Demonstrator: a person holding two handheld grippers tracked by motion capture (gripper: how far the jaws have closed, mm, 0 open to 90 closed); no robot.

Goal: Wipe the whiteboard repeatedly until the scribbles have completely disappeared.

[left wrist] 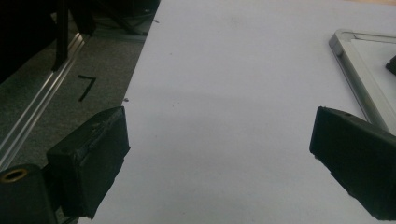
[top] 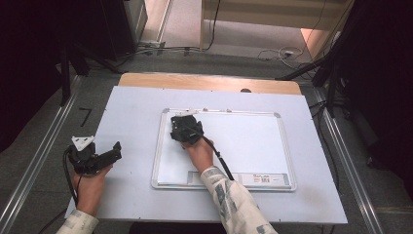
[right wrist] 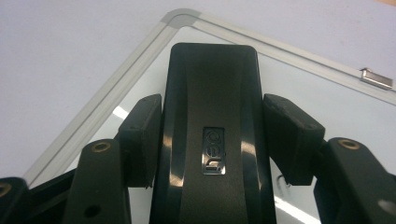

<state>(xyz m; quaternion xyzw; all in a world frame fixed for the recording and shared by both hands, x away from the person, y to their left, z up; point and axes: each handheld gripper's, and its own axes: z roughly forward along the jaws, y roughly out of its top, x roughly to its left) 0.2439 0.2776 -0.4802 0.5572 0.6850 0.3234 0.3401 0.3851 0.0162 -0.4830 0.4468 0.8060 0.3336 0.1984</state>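
Over whiteboard (top: pixel 253 141) corner: right gripper (right wrist: pixel 212 135) jaws clamp black eraser (right wrist: pixel 212 107); left gripper (left wrist: pixel 219 149) jaws spread, empty.

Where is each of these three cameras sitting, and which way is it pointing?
High view: above the table's near side, looking forward and down at the whiteboard; both forearms and hand-held grippers show.
Left gripper view: rides the left hand-held gripper, looking across the white table; jaws wide apart.
Right gripper view: rides the right hand-held gripper, clamped on a black eraser.
All three share the whiteboard's upper-left frame corner.
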